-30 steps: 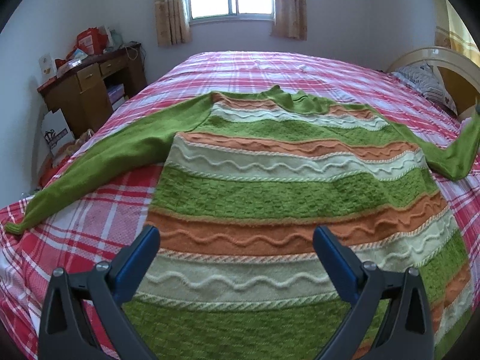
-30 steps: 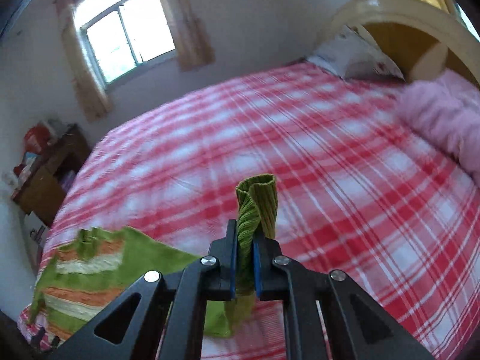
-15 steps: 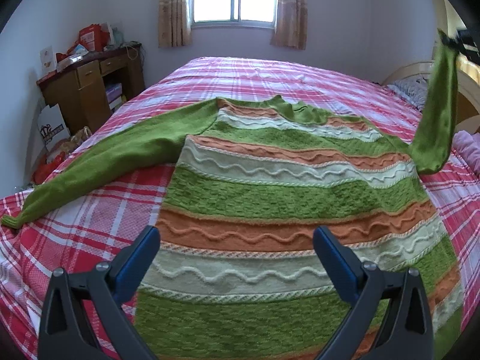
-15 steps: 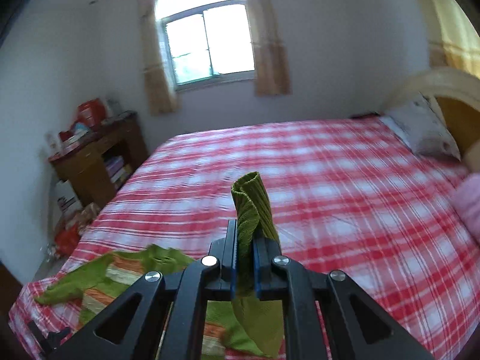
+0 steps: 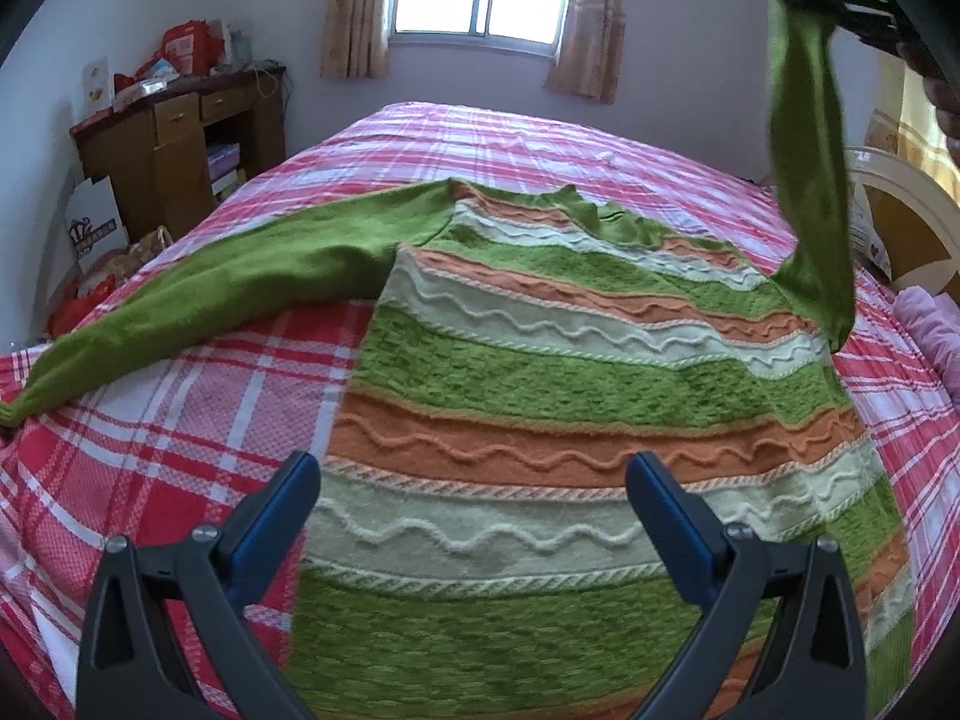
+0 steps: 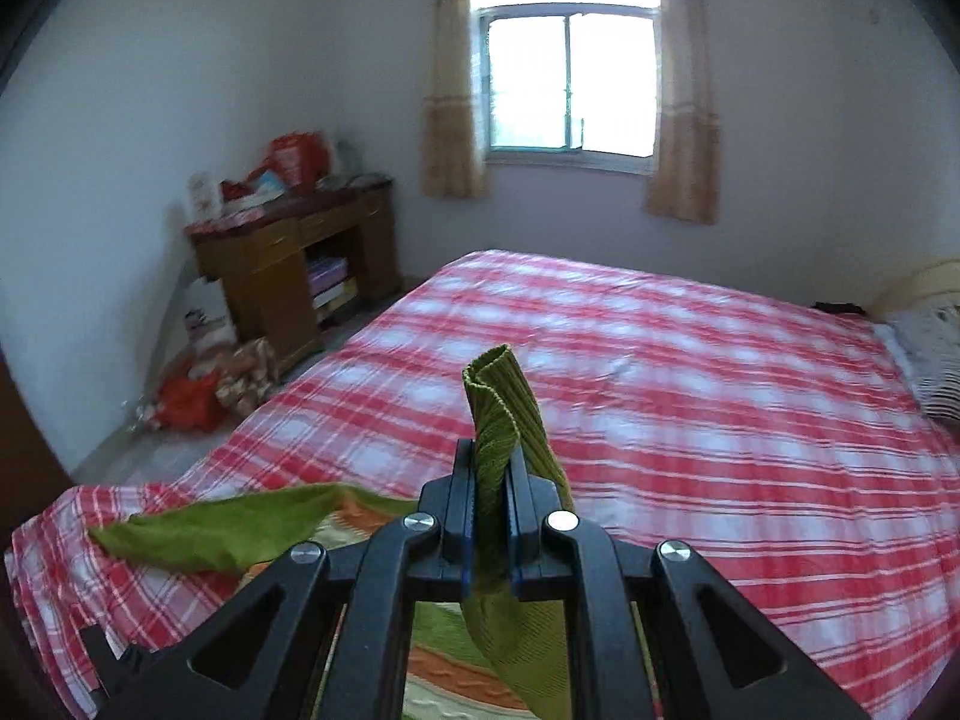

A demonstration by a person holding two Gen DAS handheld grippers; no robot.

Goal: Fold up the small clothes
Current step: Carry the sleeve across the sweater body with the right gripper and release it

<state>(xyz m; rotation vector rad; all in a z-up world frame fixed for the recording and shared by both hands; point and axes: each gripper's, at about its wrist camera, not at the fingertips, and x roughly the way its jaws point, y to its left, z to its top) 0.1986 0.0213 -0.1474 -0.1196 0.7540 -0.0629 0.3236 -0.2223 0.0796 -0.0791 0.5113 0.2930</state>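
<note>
Sweater (image 5: 570, 372) lies flat on the bed (image 5: 180, 420) under the wide-apart left tongs (image 5: 474, 498), hem cut off; right tongs (image 6: 493, 504) pinch its cuff (image 6: 501, 414), sleeve mostly hidden below.

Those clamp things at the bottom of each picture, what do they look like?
Both look alike. The left gripper and right gripper have black plastic frames with triangular cut-outs, silver screw heads, and blue pads lining the inner faces of two fingers. No cables or markings are visible.
</note>
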